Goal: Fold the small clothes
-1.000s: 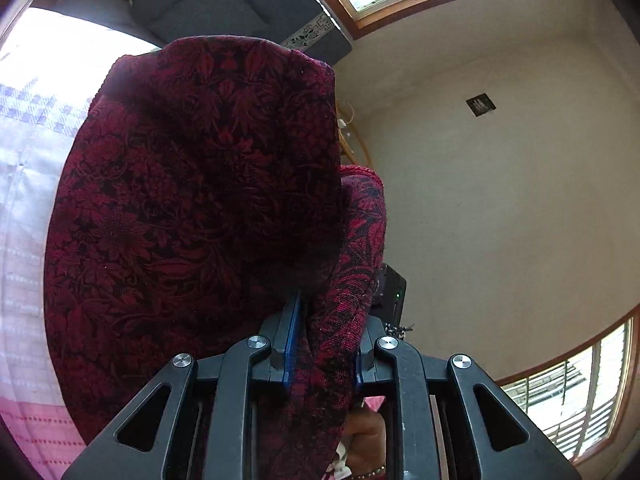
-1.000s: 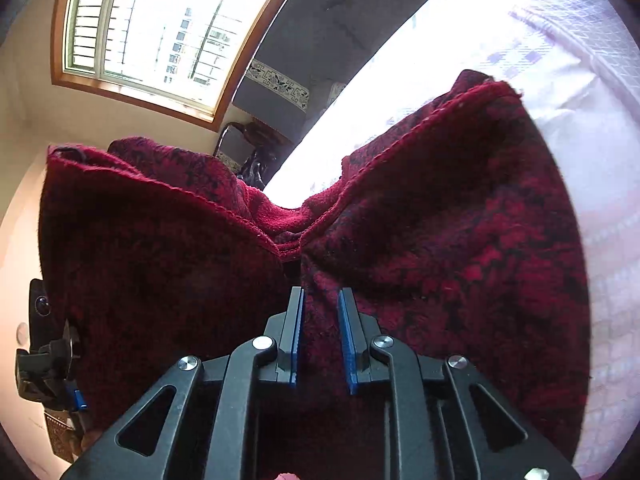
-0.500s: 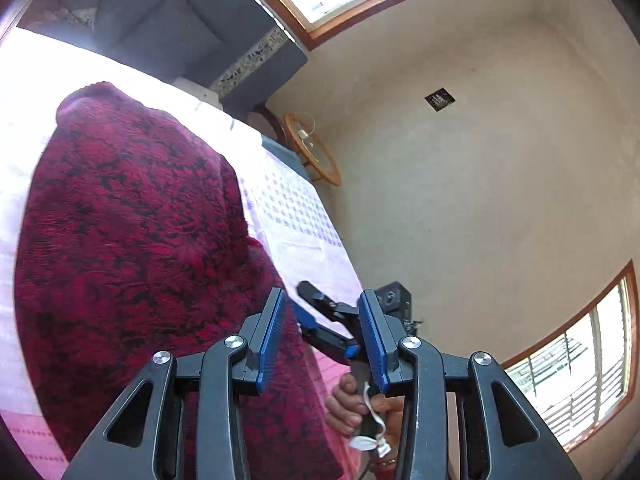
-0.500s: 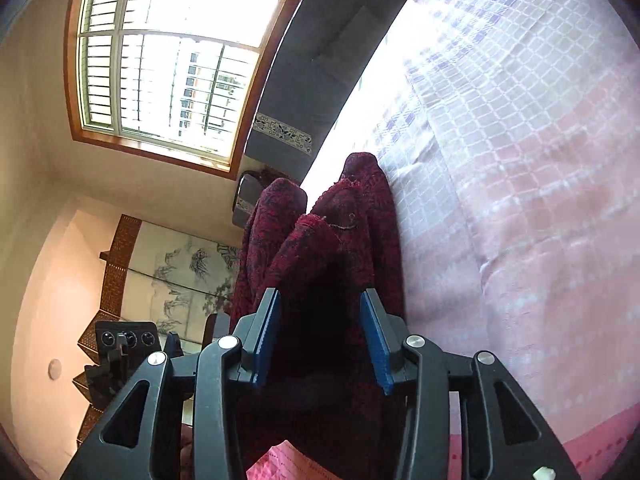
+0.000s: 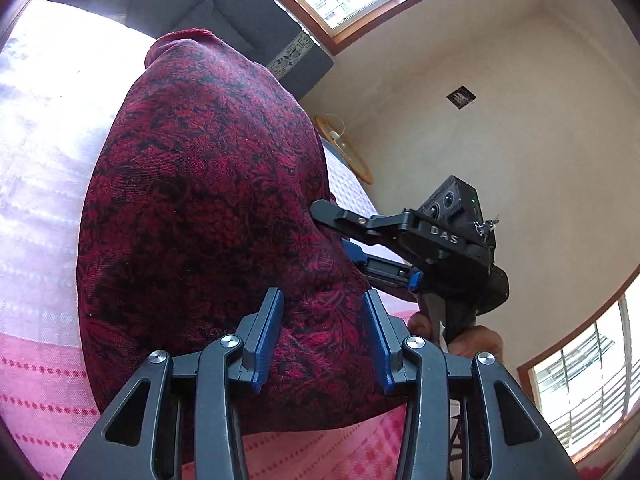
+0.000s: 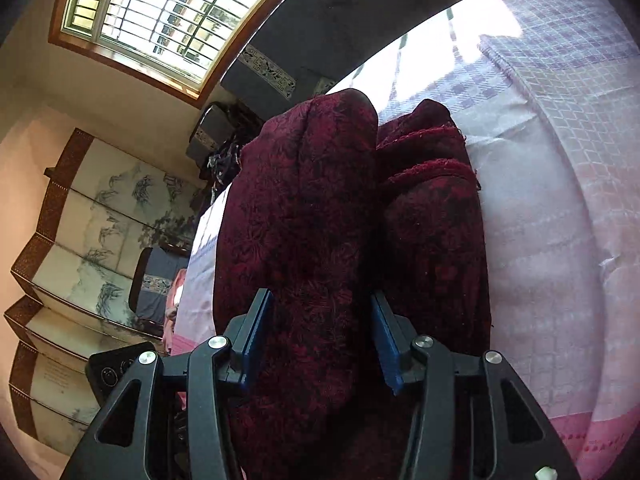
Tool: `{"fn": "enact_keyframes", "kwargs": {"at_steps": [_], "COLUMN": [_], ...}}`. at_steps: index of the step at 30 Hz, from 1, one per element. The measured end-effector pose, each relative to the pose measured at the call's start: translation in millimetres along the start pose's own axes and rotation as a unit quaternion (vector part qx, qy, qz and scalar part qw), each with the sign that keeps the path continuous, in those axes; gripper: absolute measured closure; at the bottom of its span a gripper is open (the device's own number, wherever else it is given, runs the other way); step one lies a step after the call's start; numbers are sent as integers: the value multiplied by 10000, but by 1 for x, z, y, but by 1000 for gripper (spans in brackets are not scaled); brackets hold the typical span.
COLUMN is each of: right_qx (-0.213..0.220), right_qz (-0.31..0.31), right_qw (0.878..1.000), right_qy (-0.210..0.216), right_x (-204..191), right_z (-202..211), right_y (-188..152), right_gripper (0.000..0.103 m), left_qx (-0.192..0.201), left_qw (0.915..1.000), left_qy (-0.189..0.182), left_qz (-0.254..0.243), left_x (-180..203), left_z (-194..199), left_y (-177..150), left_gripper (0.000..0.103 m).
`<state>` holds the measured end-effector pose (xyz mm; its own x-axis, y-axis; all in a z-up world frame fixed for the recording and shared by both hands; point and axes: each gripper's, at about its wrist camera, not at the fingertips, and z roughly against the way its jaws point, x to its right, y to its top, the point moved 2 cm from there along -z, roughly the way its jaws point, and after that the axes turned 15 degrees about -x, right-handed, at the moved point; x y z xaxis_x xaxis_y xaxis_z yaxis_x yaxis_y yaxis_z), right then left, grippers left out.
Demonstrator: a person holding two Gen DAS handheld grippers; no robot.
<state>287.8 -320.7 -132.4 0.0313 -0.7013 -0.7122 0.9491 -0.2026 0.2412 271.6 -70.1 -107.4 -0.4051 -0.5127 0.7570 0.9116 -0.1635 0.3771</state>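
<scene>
Dark red floral knit garment [image 5: 208, 200] lies bunched on the pink checked bedspread [image 5: 44, 384]. My left gripper [image 5: 320, 304] has just been opening and hangs released over it. My right gripper [image 6: 320, 304] has just been closing astride the near fold; I cannot tell if it bites, and it could snag one layer.

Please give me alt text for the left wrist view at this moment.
A dark red floral-patterned cloth lies folded on a pink and white checked bedcover, under the left gripper, whose blue-padded jaws stand apart. The right gripper reaches in from the right. Behind: beige wall, wood-framed windows.
</scene>
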Motion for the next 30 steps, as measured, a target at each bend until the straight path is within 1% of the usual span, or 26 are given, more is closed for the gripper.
{"fn": "enact_keyframes", "kwargs": {"at_steps": [1,2,3,4,5,7,8,9,11,12,14,17,20,21,22,23,24,25,27,29,30], "right_qx": [-11,75,283,523,724,979,1044,1069,989,909,807,810,980,1074,1185,1259,1289,1282,1141,1027,1000], "right_qz": [-23,25,137,337,493,522,471,447,375,288,80,-87,-202,-286,-355,-422,-513,-588,-665,-625,-531], "right_qw": [10000,10000,9995,9981,9962,9938,9934,9933,9940,9950,9962,9965,9950,9938,9922,9909,9898,9893,9910,9926,9933], "right_qy": [-72,-9,37,21,-19,-14,29,-16,-284,-307,-303,-173,-3,-50,-132,-229,-335,-363,-212,-194,-227], "right_x": [1,-1,-5,-12,-17,-16,-13,-8,5,13,29,43,44,44,45,48,52,56,63,63,59], "right_z": [-3,1,12,27,42,66,74,78,74,69,60,54,60,64,69,72,73,74,70,67,66], "right_y": [1,0,-4,-9,-16,-30,-37,-44,-58,-63,-70,-78,-80,-79,-77,-74,-70,-65,-53,-43,-39], "right_gripper": [89,90,91,92,92,92,92,92,92,92,92,91,84,79,66,57,43,42,42,42,45], "left_qx": [1,44,131,227,289,326,297,205,-43,-131,-164,-128,-158,-159,-150,-134,-121,-115,-88,-60,-48], "left_qw": [10000,10000,9998,9996,9993,9985,9983,9986,9988,9986,9985,9968,9957,9958,9959,9961,9962,9963,9963,9961,9959], "left_qy": [-34,-83,-124,-106,-8,308,359,347,440,485,496,682,778,778,779,765,752,745,743,760,775], "left_qz": [3,-4,-48,-136,-225,-302,-343,-348,-215,-141,-143,-395,-475,-465,-444,-426,-417,-418,-426,-446,-461], "left_x": [4,8,13,21,26,34,34,33,25,20,16,22,27,29,30,28,27,27,27,27,26], "left_z": [2,7,13,17,21,19,14,8,-8,-14,-22,-26,-30,-32,-33,-32,-32,-32,-33,-33,-32], "left_y": [0,-1,-2,-2,-3,-5,-6,-6,-10,-13,-20,-26,-26,-25,-25,-28,-29,-30,-30,-33,-35], "left_gripper": [61,61,61,56,42,25,25,25,25,25,25,25,25,24,25,24,24,24,24,24,24]}}
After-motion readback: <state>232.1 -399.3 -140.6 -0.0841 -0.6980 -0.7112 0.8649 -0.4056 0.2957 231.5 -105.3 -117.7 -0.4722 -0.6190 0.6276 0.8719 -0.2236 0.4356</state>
